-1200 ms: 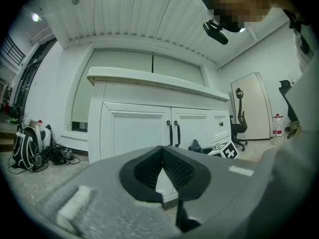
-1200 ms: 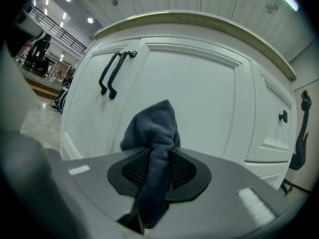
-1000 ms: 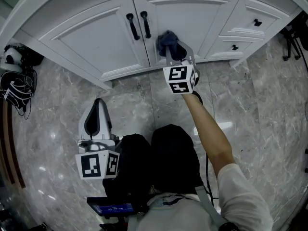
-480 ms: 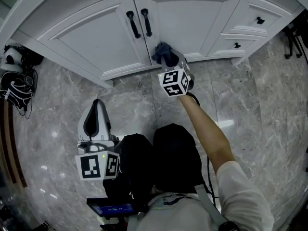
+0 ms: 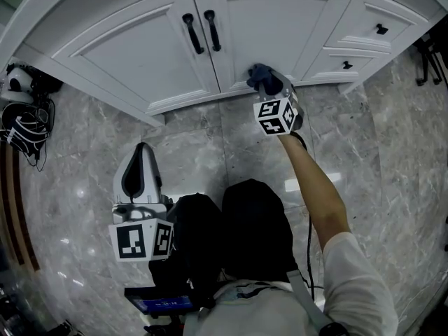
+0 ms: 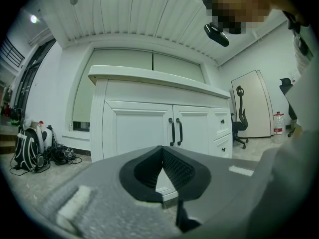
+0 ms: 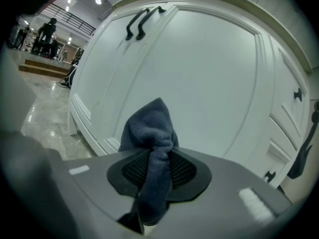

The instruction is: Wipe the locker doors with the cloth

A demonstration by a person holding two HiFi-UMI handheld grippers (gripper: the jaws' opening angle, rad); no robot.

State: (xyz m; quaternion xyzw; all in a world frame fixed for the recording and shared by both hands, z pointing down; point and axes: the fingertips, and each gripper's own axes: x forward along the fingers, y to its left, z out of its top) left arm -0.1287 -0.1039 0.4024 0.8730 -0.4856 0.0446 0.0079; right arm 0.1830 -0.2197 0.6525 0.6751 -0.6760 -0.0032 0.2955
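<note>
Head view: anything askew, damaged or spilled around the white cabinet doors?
Nothing stands out. Both white panelled doors sit shut and flush, black bar handles parallel; the dark blue cloth is bunched in the right tongs at the right door's lower edge.

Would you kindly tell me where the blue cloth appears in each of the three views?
Head view: cloth upper centre-right, on the right door's lower part.
Left gripper view: not in it.
Right gripper view: cloth centre, clamped in the right hand-held gripper.
Shared landmark: the black door handles.
</note>
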